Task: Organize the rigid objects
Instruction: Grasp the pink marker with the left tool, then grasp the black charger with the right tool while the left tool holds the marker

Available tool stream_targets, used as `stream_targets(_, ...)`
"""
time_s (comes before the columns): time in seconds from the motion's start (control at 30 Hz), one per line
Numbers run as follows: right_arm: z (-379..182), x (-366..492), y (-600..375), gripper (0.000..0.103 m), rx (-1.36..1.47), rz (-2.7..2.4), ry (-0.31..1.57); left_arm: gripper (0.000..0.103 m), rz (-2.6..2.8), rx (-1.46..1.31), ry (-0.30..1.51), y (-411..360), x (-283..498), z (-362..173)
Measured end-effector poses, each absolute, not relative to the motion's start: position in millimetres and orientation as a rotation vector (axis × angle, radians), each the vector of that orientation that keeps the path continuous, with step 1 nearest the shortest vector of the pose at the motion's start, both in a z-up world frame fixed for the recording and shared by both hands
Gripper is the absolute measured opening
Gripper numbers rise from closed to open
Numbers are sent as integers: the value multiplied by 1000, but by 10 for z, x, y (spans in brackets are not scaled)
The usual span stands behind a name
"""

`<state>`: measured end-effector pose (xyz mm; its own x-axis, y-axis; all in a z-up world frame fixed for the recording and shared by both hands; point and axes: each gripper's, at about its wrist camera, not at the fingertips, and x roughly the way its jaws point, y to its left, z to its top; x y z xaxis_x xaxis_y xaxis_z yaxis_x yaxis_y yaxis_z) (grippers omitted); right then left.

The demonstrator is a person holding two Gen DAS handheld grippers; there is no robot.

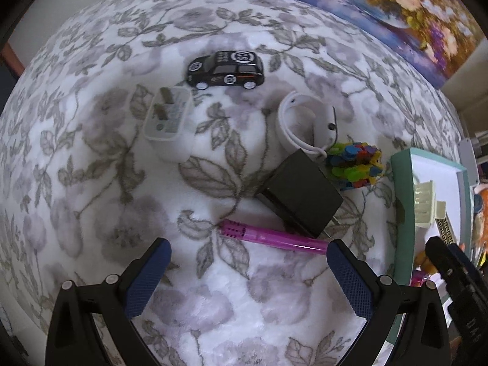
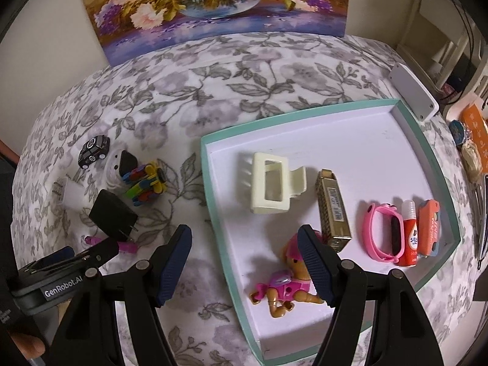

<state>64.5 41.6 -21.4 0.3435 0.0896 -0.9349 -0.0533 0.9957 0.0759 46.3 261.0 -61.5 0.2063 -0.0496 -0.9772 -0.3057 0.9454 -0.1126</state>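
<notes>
On the floral cloth lie a black toy car (image 1: 226,69), a white plug adapter (image 1: 168,123), a white watch (image 1: 306,123), a black charger (image 1: 300,196), a colourful block toy (image 1: 355,164) and a pink pen (image 1: 274,238). My left gripper (image 1: 248,254) is open just short of the pen, holding nothing. The teal-rimmed tray (image 2: 213,201) holds a cream hair claw (image 2: 274,187), a gold case (image 2: 334,210), a pink doll (image 2: 286,286), a pink band (image 2: 381,231), a glue stick (image 2: 410,238) and an orange item (image 2: 430,228). My right gripper (image 2: 244,238) is open above the tray's left rim.
A flower painting (image 2: 213,6) leans against the wall behind the table. A grey flat box (image 2: 413,93) and assorted clutter (image 2: 469,140) sit past the tray's right side. The left gripper (image 2: 65,259) shows at the lower left of the right wrist view.
</notes>
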Motion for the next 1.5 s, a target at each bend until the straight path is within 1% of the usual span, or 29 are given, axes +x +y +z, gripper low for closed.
stream_targets(0.33, -239, 659, 339, 73, 56, 83, 1228, 102, 144, -220, 1378, 2325, 549, -739)
stream_targets(0.43, -240, 660, 339, 73, 55, 83, 1228, 95, 131, -203, 1380, 2264, 574, -763)
stream_targets(0.53, -242, 661, 339, 73, 54, 83, 1228, 94, 129, -185, 1386, 2219, 596, -790)
stream_targets(0.57, -244, 660, 339, 73, 53, 83, 1228, 89, 126, -179, 1387, 2214, 596, -794)
stream_targets(0.63, -246, 657, 343, 73, 53, 83, 1228, 84, 114, -183, 1386, 2221, 588, -784)
stream_targets(0.97, -190, 637, 444, 73, 52, 106, 1214, 83, 113, -218, 1345, 2288, 541, -612)
stream_targets(1.17, -176, 616, 750, 73, 20, 195, 1210, 83, 174, -314, 1296, 2582, 493, -469)
stream_targets(1.5, -380, 643, 1366, 73, -43, 329, 1253, 83, 318, -386, 1241, 3191, 290, -301)
